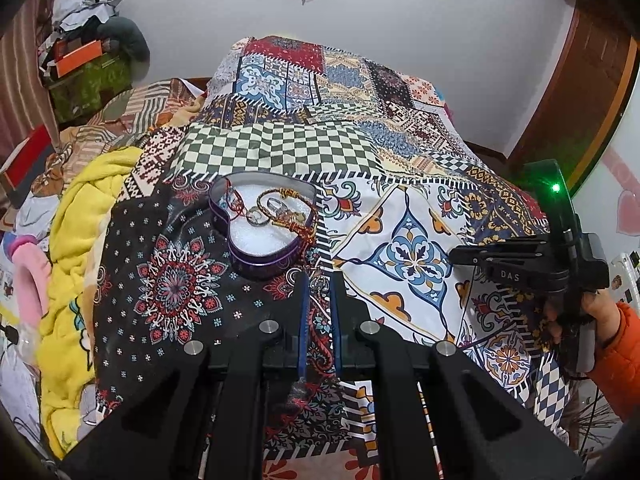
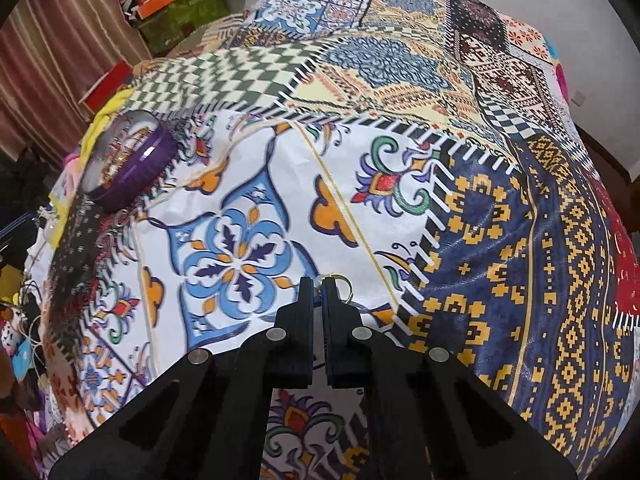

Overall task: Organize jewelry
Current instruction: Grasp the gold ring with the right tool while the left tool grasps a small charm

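Note:
A purple heart-shaped tin (image 1: 262,266) with a white lining sits on the patchwork bedspread (image 1: 412,216). Inside it lie a gold bracelet (image 1: 292,216), a red thread piece and a ring. Just short of the tin's near point, my left gripper (image 1: 319,282) has its fingers drawn close around a small silver jewelry piece (image 1: 319,284). Further right over the white patch, my right gripper (image 2: 319,282) is shut on a thin gold ring (image 2: 343,286) that sticks out beside its tip. The right wrist view has the tin (image 2: 136,176) at far left.
A hand in an orange sleeve (image 1: 618,344) holds the right gripper (image 1: 456,255). Yellow and pink blankets (image 1: 76,240) are heaped along the bed's left side. Boxes and clothes (image 1: 86,60) are stacked in the far left corner. A wooden door (image 1: 580,92) stands at right.

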Available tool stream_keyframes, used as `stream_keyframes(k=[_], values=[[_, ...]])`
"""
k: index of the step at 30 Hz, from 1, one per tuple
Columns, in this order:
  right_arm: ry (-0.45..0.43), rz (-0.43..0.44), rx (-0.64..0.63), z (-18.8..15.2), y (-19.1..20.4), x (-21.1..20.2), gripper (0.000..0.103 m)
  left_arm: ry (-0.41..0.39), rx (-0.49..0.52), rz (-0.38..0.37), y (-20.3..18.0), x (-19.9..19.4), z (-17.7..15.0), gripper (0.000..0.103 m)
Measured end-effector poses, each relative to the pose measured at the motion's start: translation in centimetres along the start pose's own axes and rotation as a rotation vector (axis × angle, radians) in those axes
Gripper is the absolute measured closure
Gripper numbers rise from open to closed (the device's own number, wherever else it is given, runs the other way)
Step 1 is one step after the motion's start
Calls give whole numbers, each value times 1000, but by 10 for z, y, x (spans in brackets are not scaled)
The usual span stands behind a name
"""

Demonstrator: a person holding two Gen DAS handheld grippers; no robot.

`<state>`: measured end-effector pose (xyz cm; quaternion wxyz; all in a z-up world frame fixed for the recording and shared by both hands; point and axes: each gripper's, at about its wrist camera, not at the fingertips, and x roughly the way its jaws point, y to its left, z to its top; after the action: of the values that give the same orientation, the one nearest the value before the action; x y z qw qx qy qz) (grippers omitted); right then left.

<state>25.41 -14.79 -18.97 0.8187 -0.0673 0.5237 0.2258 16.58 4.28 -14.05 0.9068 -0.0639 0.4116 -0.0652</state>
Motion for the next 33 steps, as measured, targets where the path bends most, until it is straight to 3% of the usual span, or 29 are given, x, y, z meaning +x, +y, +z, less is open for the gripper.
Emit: stream_keyframes(k=[12,15,19,25,33], values=[[-108,-10,15,9,-10,-38,99,-47,-14,20,10,-17,7,95],[-65,37,67,13,-22,-39,95,-45,-24,15,11,-15,7,95],[-12,40,87,10,-23,-24,66,-34,-28,7,10,-10,5,95],[69,-1,26,5,-10,9,66,-17,-27,2,11,-2,2,95],[50,-51,-53,0,-2,17,66,-4,-56,0,21,5,0,95]])
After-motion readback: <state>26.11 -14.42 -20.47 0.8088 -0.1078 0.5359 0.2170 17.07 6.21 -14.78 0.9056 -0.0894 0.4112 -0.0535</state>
